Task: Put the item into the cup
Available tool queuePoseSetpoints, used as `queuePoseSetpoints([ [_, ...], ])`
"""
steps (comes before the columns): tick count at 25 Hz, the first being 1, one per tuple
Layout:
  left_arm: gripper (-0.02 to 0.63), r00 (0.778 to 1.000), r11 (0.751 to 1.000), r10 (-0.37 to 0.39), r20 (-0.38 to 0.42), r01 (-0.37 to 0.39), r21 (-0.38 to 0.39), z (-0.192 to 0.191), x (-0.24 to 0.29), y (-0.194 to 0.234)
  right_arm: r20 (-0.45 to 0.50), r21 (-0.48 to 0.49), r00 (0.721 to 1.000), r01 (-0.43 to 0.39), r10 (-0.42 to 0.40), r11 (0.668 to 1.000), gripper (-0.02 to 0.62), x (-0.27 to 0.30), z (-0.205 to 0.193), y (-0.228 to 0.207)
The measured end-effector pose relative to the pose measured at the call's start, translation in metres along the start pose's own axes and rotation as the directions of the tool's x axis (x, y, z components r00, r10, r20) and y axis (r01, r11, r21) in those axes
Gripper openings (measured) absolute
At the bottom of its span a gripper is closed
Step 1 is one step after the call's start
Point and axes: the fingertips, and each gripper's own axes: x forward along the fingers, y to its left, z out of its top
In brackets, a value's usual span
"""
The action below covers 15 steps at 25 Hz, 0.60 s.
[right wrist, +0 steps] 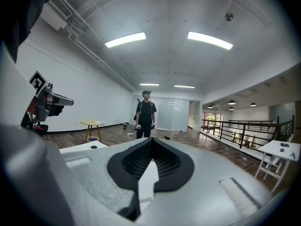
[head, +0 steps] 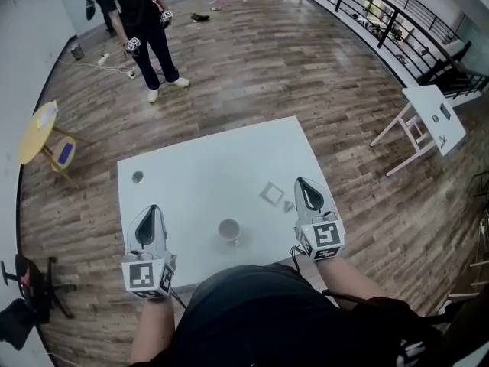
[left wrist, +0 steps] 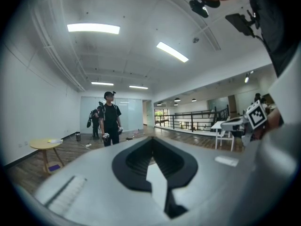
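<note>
At a white table (head: 191,167), the head view shows the left gripper (head: 150,209) and right gripper (head: 299,182) poised over the near edge, with the cup (head: 229,230) upright on the table between them; the item (head: 288,206), a small grey piece, lies on the table just beside the right gripper's tip, a square piece (head: 272,193) near it and a small disc (head: 137,177) well apart at the far left corner, while a bystander (head: 149,29) stands on the wood floor beyond. In the left gripper view, the left gripper (left wrist: 150,142) has its jaws pressed together with nothing between them, aimed about level across the room. In the right gripper view, the right gripper (right wrist: 151,142) likewise has its jaws closed tight and empty, with neither cup nor item in sight. The pick-up appears not yet begun: the right jaws would need to spread, tip down and straddle the piece rather than nudge it, as so small a thing could skid away, then carry it over the cup's rim before letting go
</note>
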Motion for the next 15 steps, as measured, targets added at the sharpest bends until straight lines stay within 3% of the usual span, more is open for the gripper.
queuePoseSetpoints([
  [15, -0.002, 1.000, 1.000, 0.022, -0.005, -0.022, -0.006, -0.006, -0.009, 0.023, 0.021, 0.002, 0.999, -0.029, 0.029, 1.000, 0.002, 0.016, 0.006, 0.021],
])
